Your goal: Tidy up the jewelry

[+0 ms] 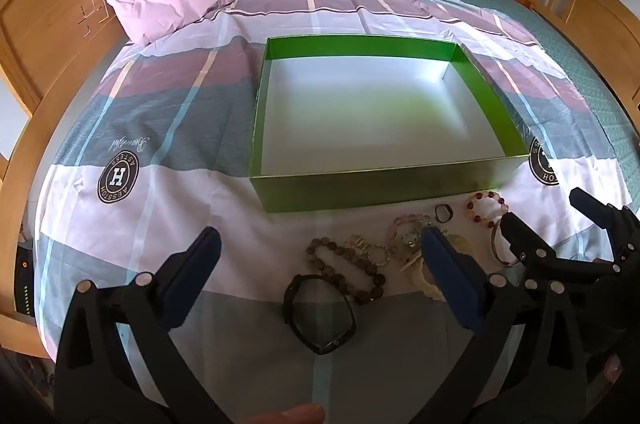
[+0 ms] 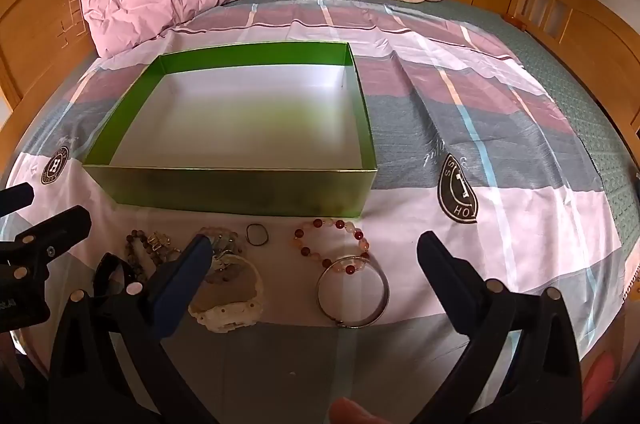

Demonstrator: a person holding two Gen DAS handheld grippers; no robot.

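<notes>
A bed covered with a patchwork-print sheet (image 1: 180, 128) serves as the work surface. A shallow green box (image 1: 372, 184) with a white inside sits open and empty in the middle, probably the place where the jewelry is meant to go.

The jewelry lies in a loose row on the sheet just in front of the box's near wall: a dark beaded bracelet (image 1: 344, 264), a black watch (image 1: 320, 312), a small black ring (image 2: 257, 234), a red and pale beaded bracelet (image 2: 332, 244), a silver bangle (image 2: 353, 292) overlapping it, and a white watch (image 2: 228, 300). A few small pieces between them are too tangled to tell apart.

Both tools hang above this row, tilted downward. The left tongs (image 1: 320, 256) stand wide apart, empty, over the dark bracelet and black watch. The right tongs (image 2: 314, 252) also stand wide apart, empty, framing the bangle and red beads. Nothing is in the box yet, so the sorting appears not to have started.
</notes>
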